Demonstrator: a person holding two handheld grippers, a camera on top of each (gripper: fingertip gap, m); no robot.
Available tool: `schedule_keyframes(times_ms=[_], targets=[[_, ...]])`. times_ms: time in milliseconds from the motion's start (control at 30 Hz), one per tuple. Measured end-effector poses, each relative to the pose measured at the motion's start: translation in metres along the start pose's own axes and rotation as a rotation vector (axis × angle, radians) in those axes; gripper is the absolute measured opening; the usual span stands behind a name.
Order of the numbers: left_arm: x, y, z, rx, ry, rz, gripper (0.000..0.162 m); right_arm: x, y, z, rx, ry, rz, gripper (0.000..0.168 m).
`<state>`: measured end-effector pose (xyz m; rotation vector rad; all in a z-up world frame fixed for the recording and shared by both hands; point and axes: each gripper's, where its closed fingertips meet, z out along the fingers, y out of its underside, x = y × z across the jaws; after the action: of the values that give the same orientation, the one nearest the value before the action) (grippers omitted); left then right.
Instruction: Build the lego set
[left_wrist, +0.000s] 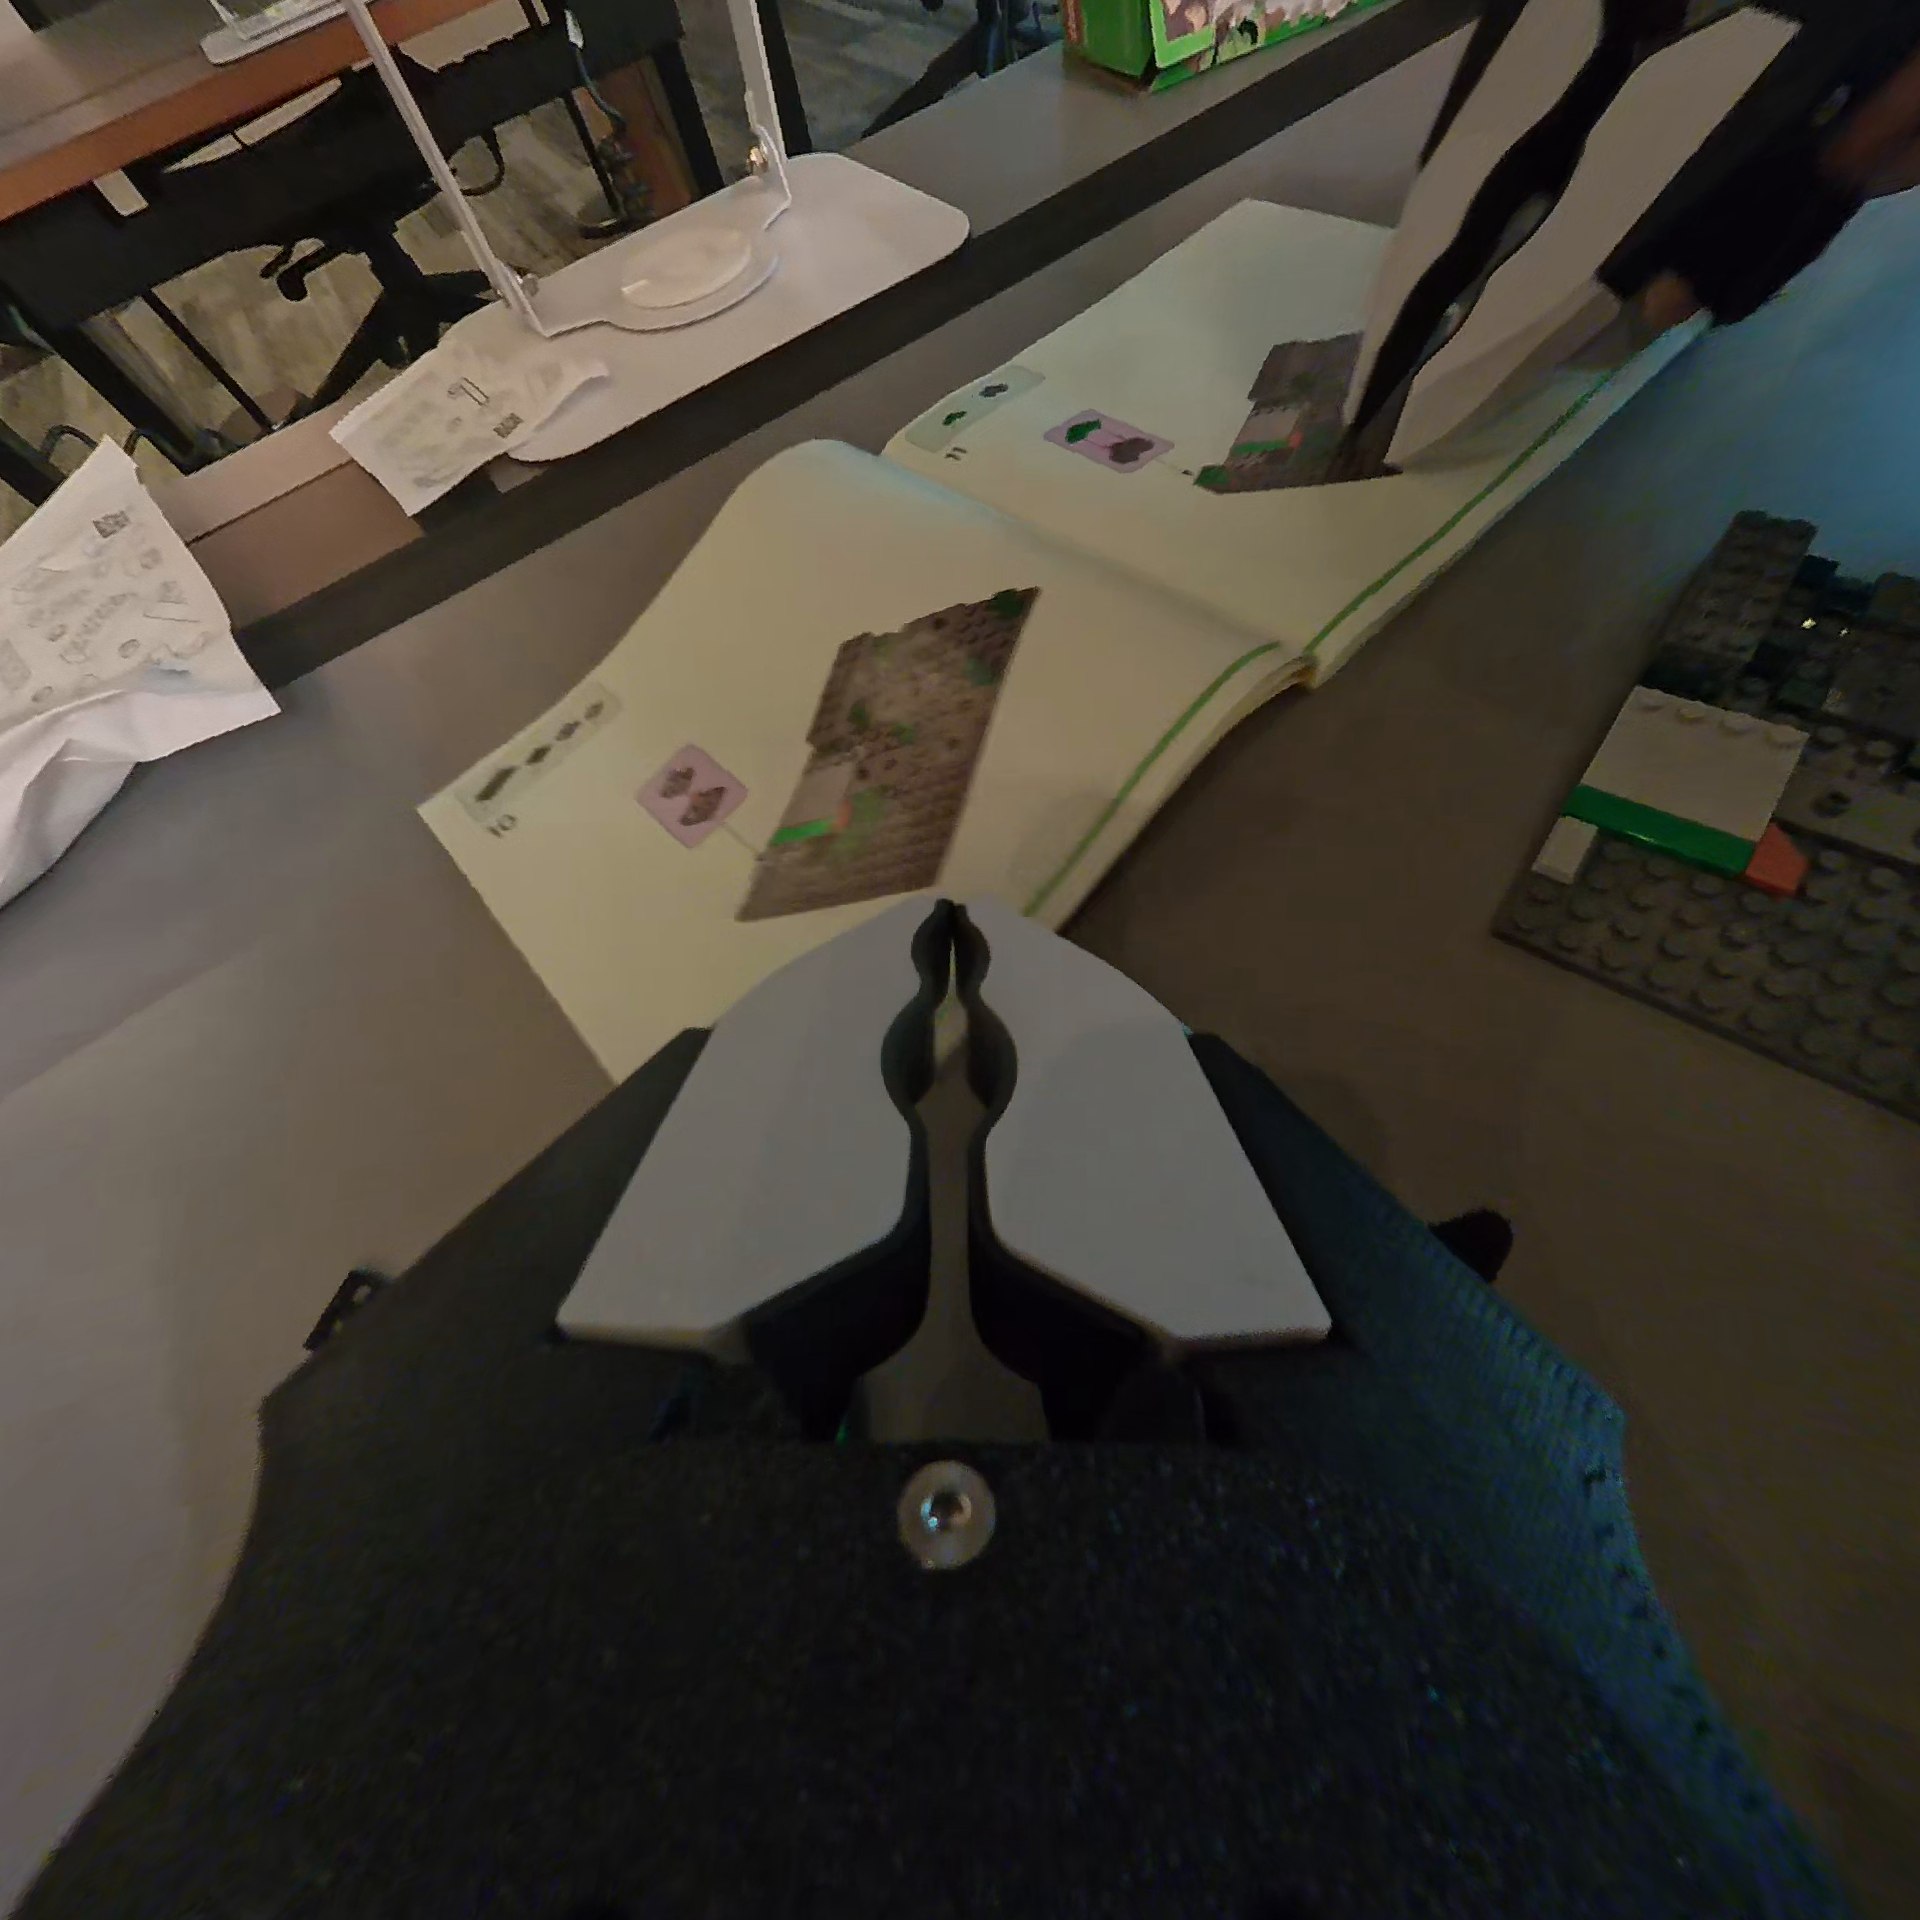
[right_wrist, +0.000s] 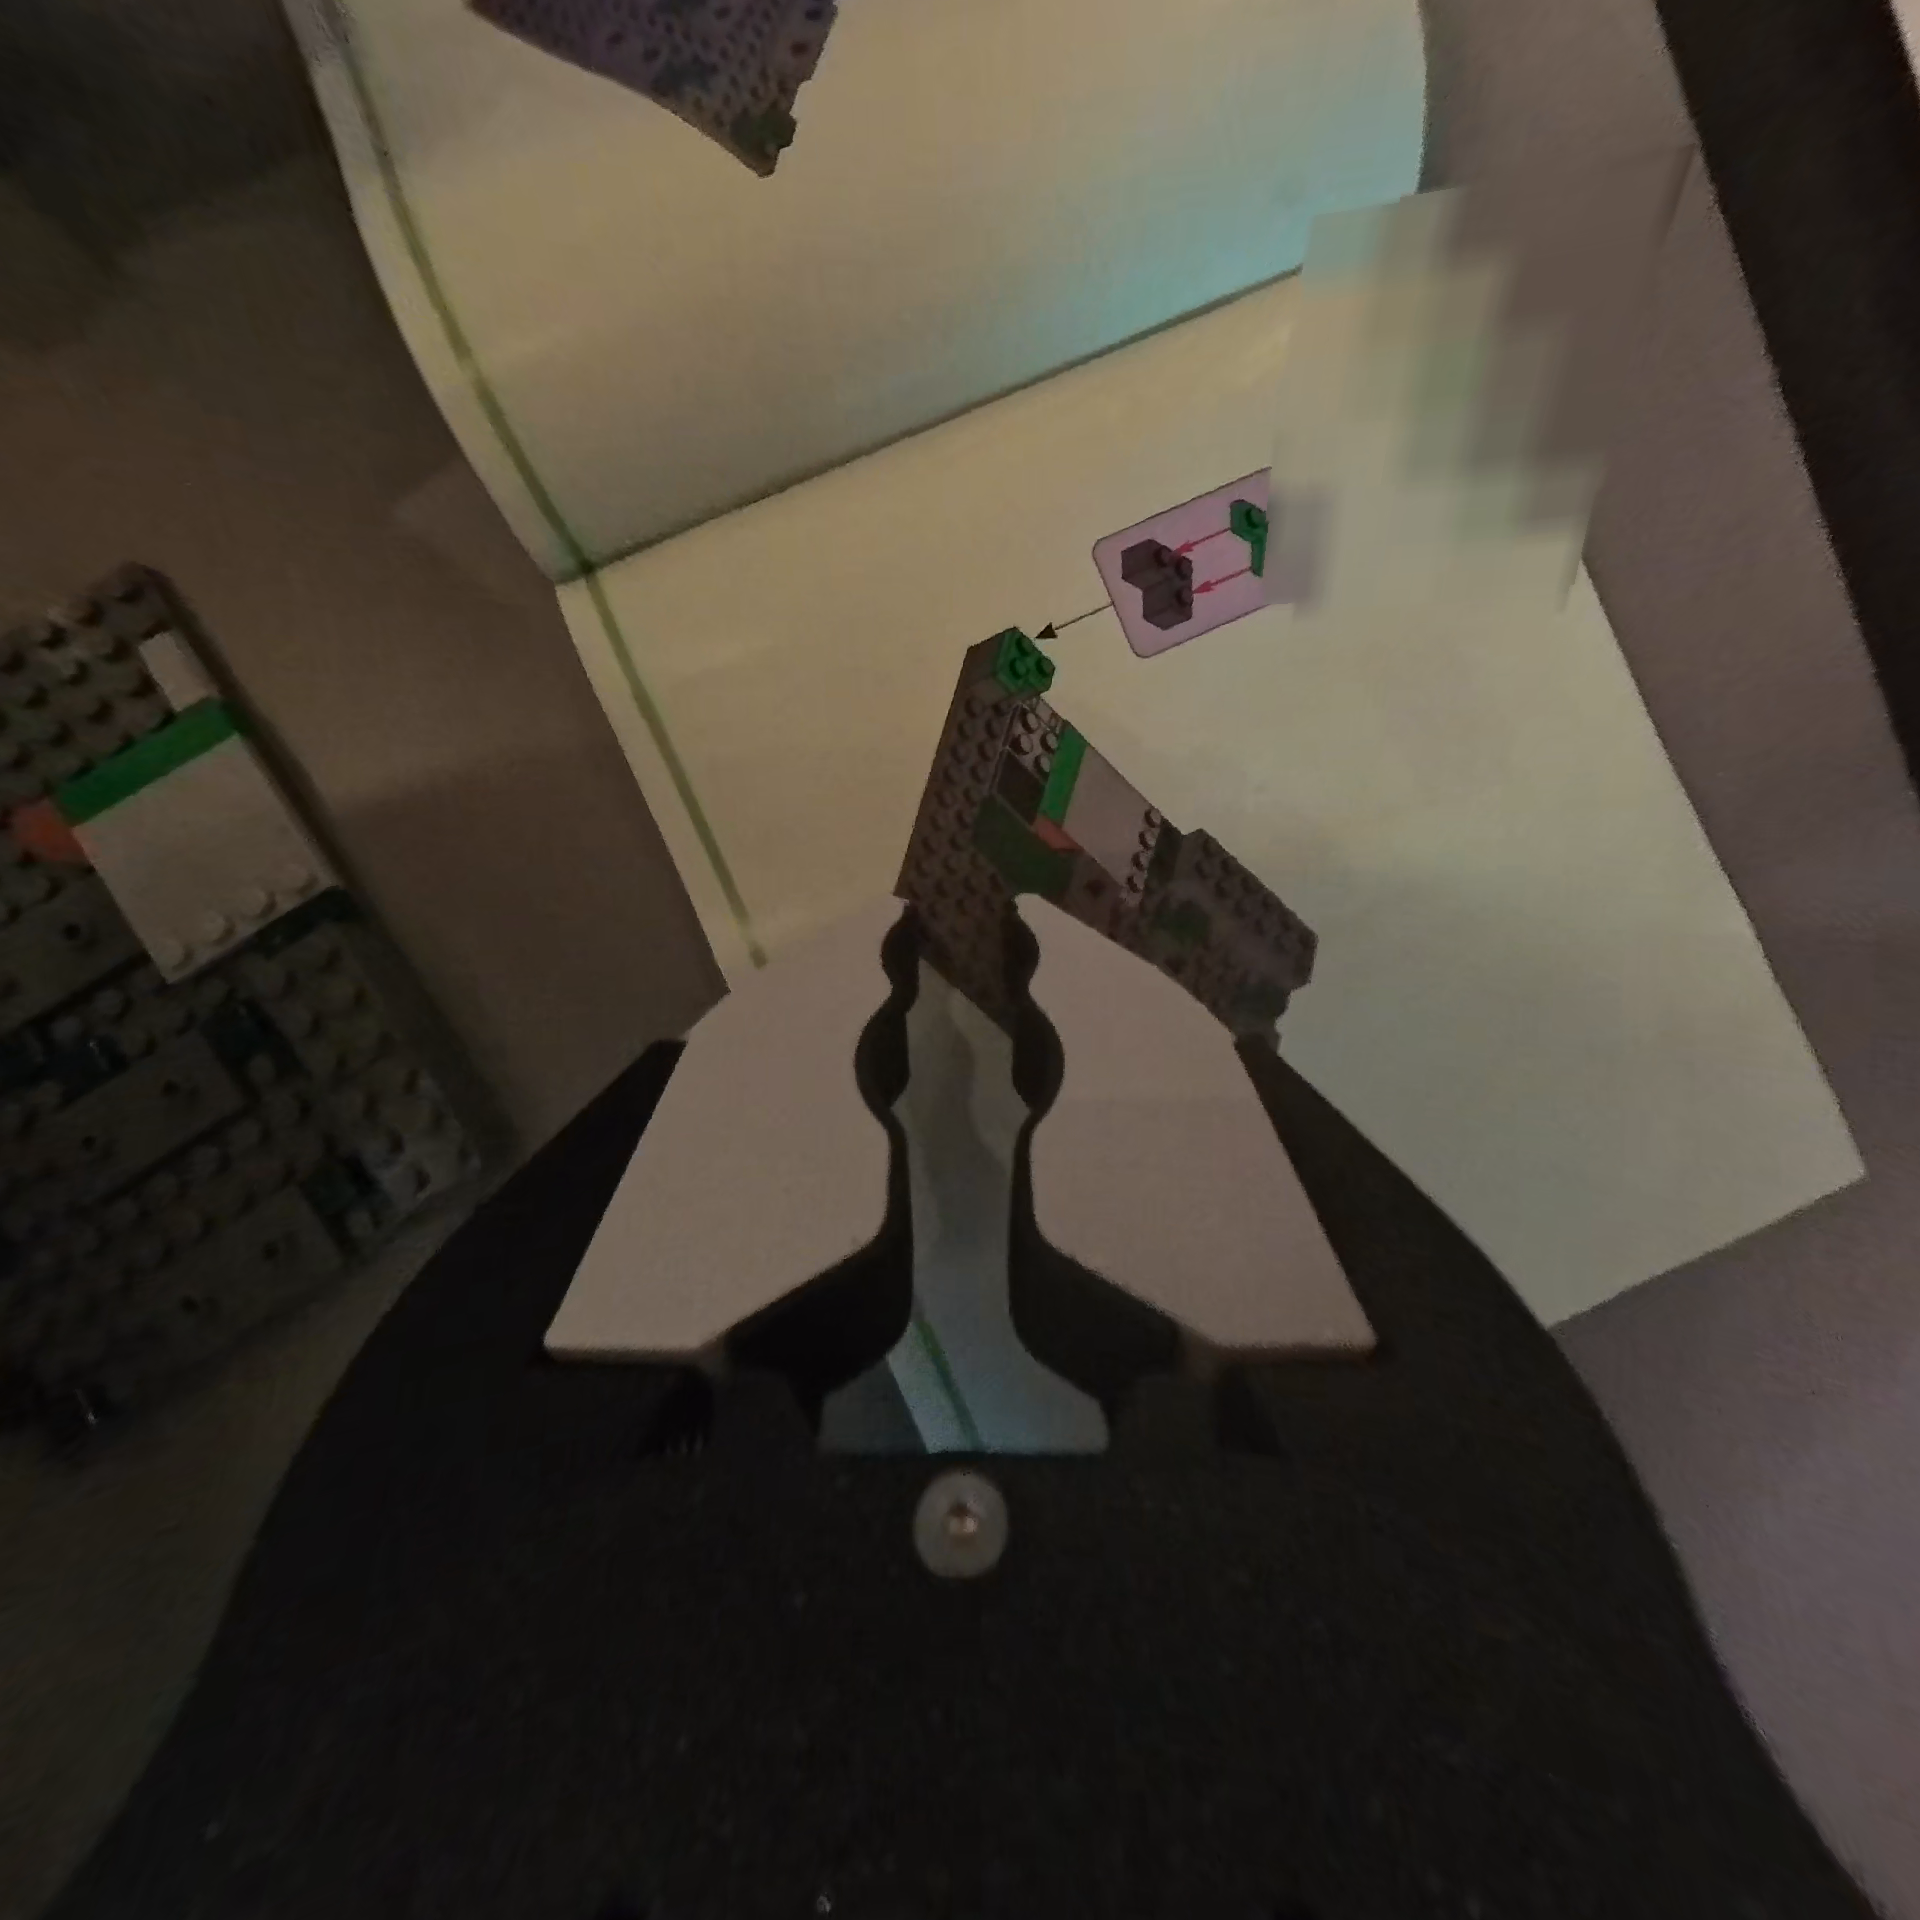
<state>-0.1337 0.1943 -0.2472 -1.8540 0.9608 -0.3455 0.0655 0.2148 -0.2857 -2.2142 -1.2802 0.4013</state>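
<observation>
Grey plastic fingers of the left gripper (left_wrist: 951, 920) are pressed together at the tips with nothing between them. In the left wrist view they hover just above the near corner of the open instruction booklet (left_wrist: 935, 665), which lies flat on the grey table (left_wrist: 260, 987). The partly built lego model (left_wrist: 1745, 790), a dark grey studded baseplate carrying a white tile, a green strip and a small orange piece, sits on the table to the right of these fingers, apart from them and just beside the booklet's green-lined edge. Farther off, the right gripper (left_wrist: 1371, 431) comes down from the upper right, its tips on the booklet's far page, next to a printed build picture. A crumpled paper bag (left_wrist: 94, 665) lies at the left edge, a white stand (left_wrist: 727, 239) rests on the neighbouring desk, and a green box (left_wrist: 1216, 42) stands at the top.

In the right wrist view, the right gripper (right_wrist: 961, 920) shows its fingers drawn nearly together, with a narrow gap at the tips; whether they pinch a page I cannot tell. The tips sit over the printed model picture on the booklet (right_wrist: 831, 343). The lego model (right_wrist: 197, 997) lies to the left of these fingers, beside the booklet's edge, well clear of them.
</observation>
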Motion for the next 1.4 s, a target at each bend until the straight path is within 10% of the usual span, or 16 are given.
schedule_keyframes(times_ms=[767,1400], targets=[[-0.001,0.036,0.017,-0.246,-0.041,0.141,0.000,0.040,0.058,-0.045,-0.076,0.239,0.160,0.009],[-0.006,0.010,0.011,-0.180,-0.123,0.205,0.000,0.005,0.038,-0.067,0.235,0.315,0.278,0.002]])
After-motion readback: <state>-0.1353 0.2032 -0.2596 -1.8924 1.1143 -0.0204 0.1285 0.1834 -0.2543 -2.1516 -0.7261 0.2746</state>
